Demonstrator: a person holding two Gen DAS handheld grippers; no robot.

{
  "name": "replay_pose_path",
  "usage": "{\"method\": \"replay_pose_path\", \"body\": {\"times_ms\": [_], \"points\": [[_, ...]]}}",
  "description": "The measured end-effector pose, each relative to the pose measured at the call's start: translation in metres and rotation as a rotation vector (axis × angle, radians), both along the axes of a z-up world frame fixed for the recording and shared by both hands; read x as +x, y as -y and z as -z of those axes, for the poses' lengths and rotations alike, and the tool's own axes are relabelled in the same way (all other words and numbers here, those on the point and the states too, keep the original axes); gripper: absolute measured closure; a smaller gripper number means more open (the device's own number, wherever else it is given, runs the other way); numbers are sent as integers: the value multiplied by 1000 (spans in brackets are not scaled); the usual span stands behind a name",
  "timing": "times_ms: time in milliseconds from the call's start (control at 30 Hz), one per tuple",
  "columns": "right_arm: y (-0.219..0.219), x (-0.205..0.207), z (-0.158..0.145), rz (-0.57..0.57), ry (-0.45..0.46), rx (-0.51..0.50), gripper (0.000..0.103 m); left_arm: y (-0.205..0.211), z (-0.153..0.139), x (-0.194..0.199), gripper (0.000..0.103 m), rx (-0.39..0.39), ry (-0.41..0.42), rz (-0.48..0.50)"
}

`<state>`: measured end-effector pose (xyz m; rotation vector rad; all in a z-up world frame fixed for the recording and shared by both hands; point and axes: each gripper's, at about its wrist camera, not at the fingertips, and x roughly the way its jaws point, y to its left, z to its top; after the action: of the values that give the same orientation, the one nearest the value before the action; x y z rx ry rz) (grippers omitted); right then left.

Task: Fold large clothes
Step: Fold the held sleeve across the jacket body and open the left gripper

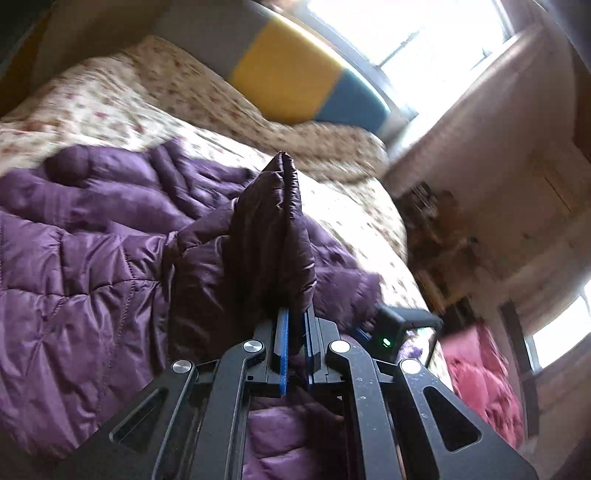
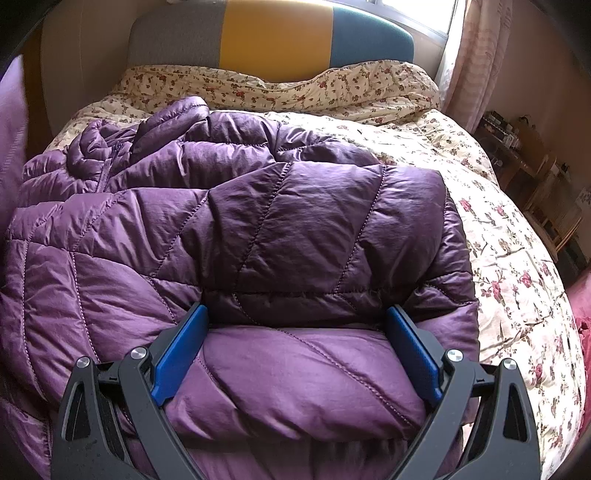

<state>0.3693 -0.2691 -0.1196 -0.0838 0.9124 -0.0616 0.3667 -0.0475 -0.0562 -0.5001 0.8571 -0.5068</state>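
Pinching a fold of the quilted purple puffer jacket (image 1: 92, 258), the left gripper (image 1: 293, 332) has its blue-padded fingers (image 1: 283, 354) drawn nearly together, with a peak of the shiny padded fabric standing up between them (the background around it is smeared with blur). The rest of the jacket spreads out to the left of that gripper, lying on the cream floral-print quilt (image 1: 122, 107) that covers the bed.

From the right wrist view, the right gripper (image 2: 297, 347) stands wide, its two blue pads (image 2: 181, 347) set apart on either side of a puffy bulge of the jacket (image 2: 258, 229); whether they press into the fabric or merely rest against it I cannot tell. The jacket lies partly folded over itself, its zip and collar bunched at the far left, its right edge stopping short of the quilt's (image 2: 517, 266) flowered side. Behind the bed rises an upholstered headboard in grey, yellow and blue panels (image 2: 275, 33), and a pale curtain (image 2: 480, 55) hangs at the right.
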Motion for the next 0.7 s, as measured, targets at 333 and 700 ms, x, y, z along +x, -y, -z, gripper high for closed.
{"method": "replay_pose_path", "body": {"times_ms": [333,700], "points": [[1,0,0,-1,0,-2,8,7,17,2,95,56,-15,12],[0,0,0,-2,-5,-13,8,-4,-4,-28,48,228,88,-39]]}}
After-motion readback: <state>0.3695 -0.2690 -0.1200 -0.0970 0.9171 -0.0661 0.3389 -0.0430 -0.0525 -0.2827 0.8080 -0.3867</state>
